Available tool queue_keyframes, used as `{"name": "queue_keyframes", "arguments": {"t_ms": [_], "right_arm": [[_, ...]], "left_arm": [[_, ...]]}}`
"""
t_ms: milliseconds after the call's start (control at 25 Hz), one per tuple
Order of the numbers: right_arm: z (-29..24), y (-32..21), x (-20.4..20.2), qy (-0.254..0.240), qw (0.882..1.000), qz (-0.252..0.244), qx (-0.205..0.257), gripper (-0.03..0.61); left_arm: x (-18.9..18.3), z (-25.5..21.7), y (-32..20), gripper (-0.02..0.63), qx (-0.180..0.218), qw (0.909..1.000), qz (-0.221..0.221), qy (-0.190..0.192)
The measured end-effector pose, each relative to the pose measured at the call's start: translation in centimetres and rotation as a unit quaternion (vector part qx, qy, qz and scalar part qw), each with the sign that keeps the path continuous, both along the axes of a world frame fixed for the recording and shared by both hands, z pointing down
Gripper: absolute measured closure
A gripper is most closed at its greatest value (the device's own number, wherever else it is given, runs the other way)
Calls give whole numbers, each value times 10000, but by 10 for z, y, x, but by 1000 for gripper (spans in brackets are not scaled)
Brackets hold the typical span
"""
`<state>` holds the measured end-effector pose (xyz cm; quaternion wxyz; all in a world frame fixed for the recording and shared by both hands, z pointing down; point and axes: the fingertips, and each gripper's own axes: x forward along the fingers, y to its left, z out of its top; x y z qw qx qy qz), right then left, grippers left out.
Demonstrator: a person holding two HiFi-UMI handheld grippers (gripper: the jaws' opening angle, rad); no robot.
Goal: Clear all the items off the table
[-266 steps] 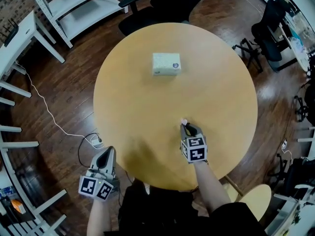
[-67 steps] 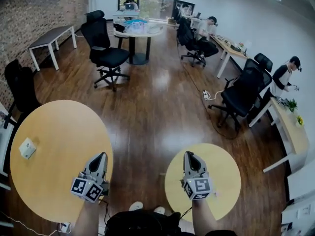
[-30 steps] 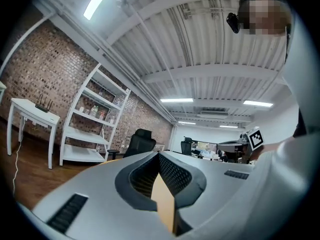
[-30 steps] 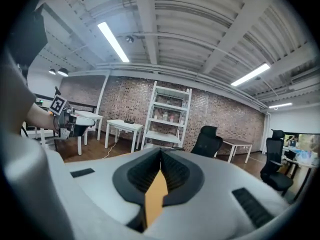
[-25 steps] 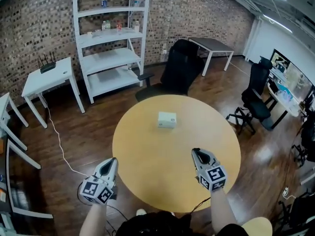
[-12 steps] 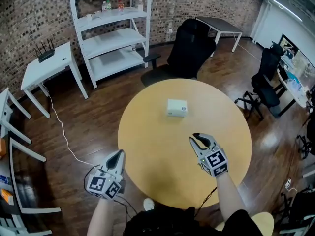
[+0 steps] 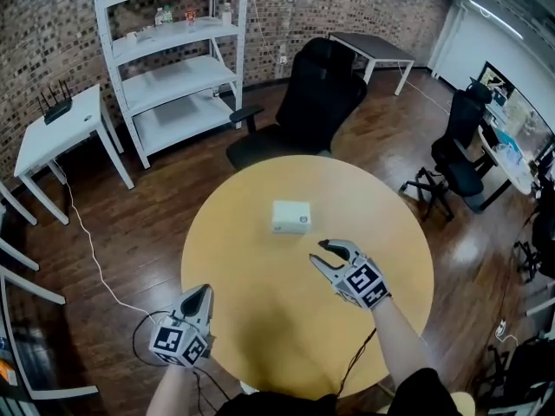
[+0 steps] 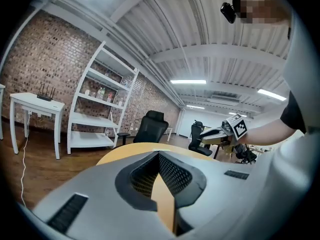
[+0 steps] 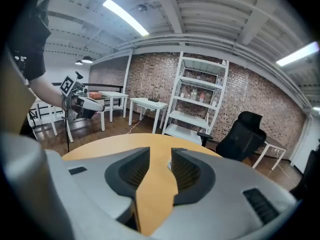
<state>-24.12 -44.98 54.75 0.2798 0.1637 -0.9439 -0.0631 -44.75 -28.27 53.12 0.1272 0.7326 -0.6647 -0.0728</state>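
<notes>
A small white box [image 7: 290, 217] lies near the middle of the round yellow table [image 7: 260, 319]. My right gripper [image 7: 317, 252] hovers over the table just to the right of the box and nearer to me, apart from it. Its jaws have just been opening and stand open with nothing between them. In the right gripper view [image 9: 160, 151] a sliver of the box [image 9: 170, 165] shows past the jaws. My left gripper [image 7: 200, 293] is at the table's near left edge, shut and empty. In the left gripper view [image 8: 159, 154] its tips meet.
A black office chair [image 7: 308, 102] stands right behind the table. A white shelf unit [image 7: 165, 50] and a white side table [image 7: 52, 124] stand by the brick wall. A cable [image 7: 91, 250] runs along the floor at the left. More chairs [image 7: 455, 159] are at the right.
My right gripper has moved forward over the table toward the box and its jaws have parted. My left gripper has sunk toward the table's near left edge.
</notes>
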Motion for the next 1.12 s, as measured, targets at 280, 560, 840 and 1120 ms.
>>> {"name": "queue_keyframes", "arguments": {"t_ms": [280,560,840,1120], "right_arm": [[40,-68,-46,661,9958,-622,-129,357],[101,-118,-73,2434,9563,-1582,343,239],[143,-152,-89,3069,9361,-1715,-136,83],[182,-160,-96,3583,9102,-1973,-649,15]], "left_arm": [[-3,8,-62,621,-63,9997,215,53],[1,25,-94,623,-306,9993,86,197],[-13,36,-98,621,-579,9983,-110,35],[-26,59,-78,621,-790,9960,-353,229]]}}
